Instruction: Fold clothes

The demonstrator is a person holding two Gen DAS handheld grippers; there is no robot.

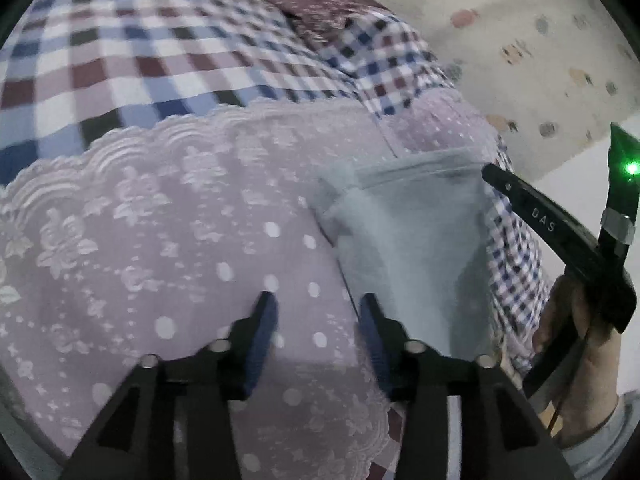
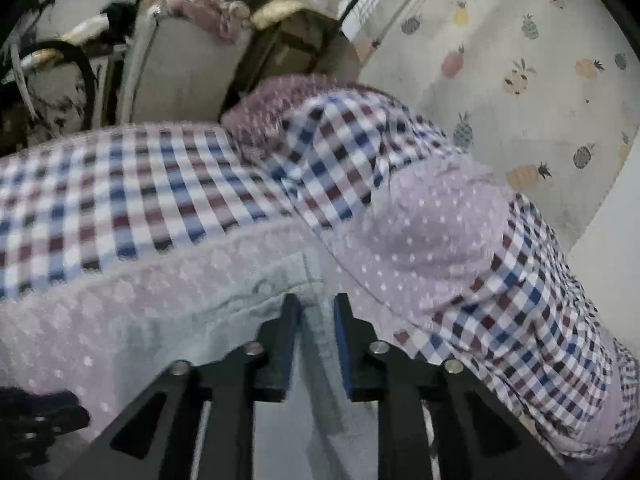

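Observation:
A pale grey-blue garment (image 1: 416, 248) lies flat on a lilac lace cloth (image 1: 168, 216) that covers a checked bedspread (image 1: 132, 56). My left gripper (image 1: 318, 308) hovers over the garment's left edge with its jaws apart and nothing between them. In the right wrist view the same garment (image 2: 240, 288) lies under my right gripper (image 2: 318, 304). Its jaws stand a narrow gap apart over the garment's edge, with cloth showing between them. I cannot tell whether they pinch it. The right gripper's body also shows at the left wrist view's right edge (image 1: 560, 240), held in a hand.
A checked pillow (image 2: 344, 152) with a dotted lilac cover (image 2: 432, 224) lies at the bed's far right. A pineapple-print wall (image 2: 520, 60) stands behind. Cardboard boxes (image 2: 296, 40), a chair back (image 2: 180, 76) and clutter stand beyond the bed's far edge.

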